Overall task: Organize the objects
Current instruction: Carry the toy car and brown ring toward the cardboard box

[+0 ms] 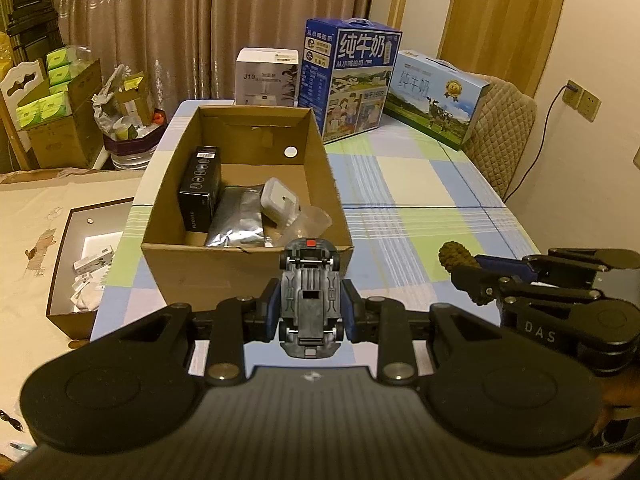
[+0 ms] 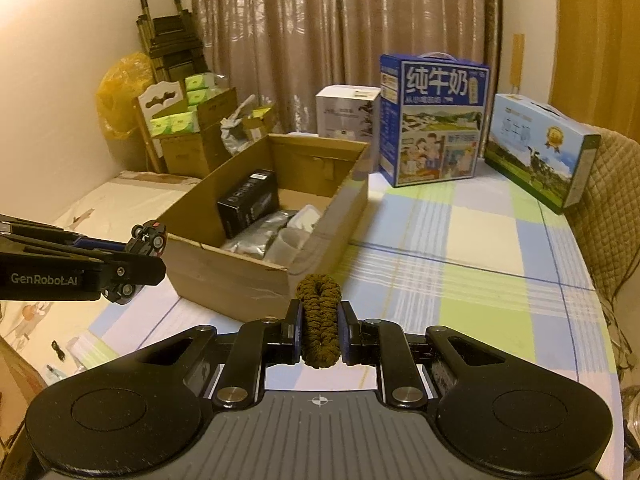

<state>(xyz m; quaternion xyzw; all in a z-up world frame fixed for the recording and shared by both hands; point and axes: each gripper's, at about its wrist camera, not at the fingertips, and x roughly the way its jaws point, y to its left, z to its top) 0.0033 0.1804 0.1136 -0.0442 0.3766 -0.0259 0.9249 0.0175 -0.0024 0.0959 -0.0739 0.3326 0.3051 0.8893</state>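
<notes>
"GenRobot.AI" on left claw (image 2: 150,248) (white lettering)

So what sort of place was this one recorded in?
Most likely a lived-in home room: a table under a checked cloth, heavy curtains behind it, and milk gift cartons standing on the table.

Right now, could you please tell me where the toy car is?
The toy car is clamped underside-up in the left gripper, in the air just before the near wall of the cardboard box.
</notes>
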